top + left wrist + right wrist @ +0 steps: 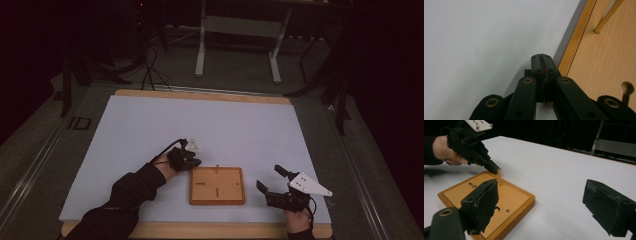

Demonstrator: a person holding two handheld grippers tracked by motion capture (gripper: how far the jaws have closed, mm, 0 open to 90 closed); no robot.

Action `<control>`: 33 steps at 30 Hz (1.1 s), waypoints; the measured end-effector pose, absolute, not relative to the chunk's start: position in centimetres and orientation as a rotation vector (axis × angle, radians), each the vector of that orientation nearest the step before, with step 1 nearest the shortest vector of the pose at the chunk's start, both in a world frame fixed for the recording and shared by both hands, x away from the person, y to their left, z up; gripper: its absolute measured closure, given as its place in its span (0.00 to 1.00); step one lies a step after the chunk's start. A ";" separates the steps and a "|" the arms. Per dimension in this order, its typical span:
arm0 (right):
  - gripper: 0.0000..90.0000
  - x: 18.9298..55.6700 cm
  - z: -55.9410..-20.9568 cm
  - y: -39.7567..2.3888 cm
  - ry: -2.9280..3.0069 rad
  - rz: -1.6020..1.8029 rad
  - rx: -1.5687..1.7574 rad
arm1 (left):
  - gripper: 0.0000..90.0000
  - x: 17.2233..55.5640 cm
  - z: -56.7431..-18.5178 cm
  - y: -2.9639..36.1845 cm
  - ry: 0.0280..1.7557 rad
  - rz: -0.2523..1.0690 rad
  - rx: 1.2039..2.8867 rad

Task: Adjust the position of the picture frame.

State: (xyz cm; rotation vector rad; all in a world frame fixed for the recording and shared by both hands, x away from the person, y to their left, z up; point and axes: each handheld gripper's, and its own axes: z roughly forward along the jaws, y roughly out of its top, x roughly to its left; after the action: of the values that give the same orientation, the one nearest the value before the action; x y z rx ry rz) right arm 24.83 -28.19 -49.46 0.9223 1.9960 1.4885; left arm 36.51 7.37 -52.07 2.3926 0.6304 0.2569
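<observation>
A square wooden board (217,186) lies near the front of the white mat, and its pale face (604,57) fills the right of the left gripper view. One thin wooden peg (499,177) stands upright near its far edge. The face also carries a keyhole slot (472,185) and a small dark hook (496,208). My left gripper (196,162) is shut, its tips (541,57) low over the mat just beside the board's rim and close to the peg. A tiny red speck sits in the seam; what it is I cannot tell. My right gripper (268,177) stands open right of the board, nothing between its jaws (546,205).
The white mat (200,125) covers a wood-edged table (200,94). A white table frame (240,30) stands on the floor beyond, with dark stands and cables to either side. A sleeved forearm (120,200) reaches in from the lower left.
</observation>
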 end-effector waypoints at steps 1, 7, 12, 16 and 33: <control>0.14 24.8 -49.5 -28.2 1.996 1.489 0.924 | 1.00 36.5 -52.1 7.4 0.636 0.257 2.395; 0.14 24.9 -49.5 -28.1 1.999 1.489 0.921 | 1.00 36.4 -51.3 7.9 0.653 0.256 2.363; 0.14 24.8 -49.4 -28.2 1.996 1.489 0.919 | 1.00 36.4 -50.4 8.3 0.677 0.262 2.324; 0.14 24.8 -49.4 -28.2 1.995 1.491 0.919 | 0.97 36.2 -49.8 8.6 0.680 0.231 2.281; 0.14 24.8 -49.5 -28.1 2.000 1.490 0.918 | 0.64 33.7 -48.2 7.6 0.624 0.163 2.251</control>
State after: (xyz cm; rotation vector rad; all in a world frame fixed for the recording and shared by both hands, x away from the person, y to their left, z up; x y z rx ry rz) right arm 24.83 -28.14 -49.46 0.9179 2.0003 1.4896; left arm 33.74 7.62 -48.16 2.2514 0.6235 0.1629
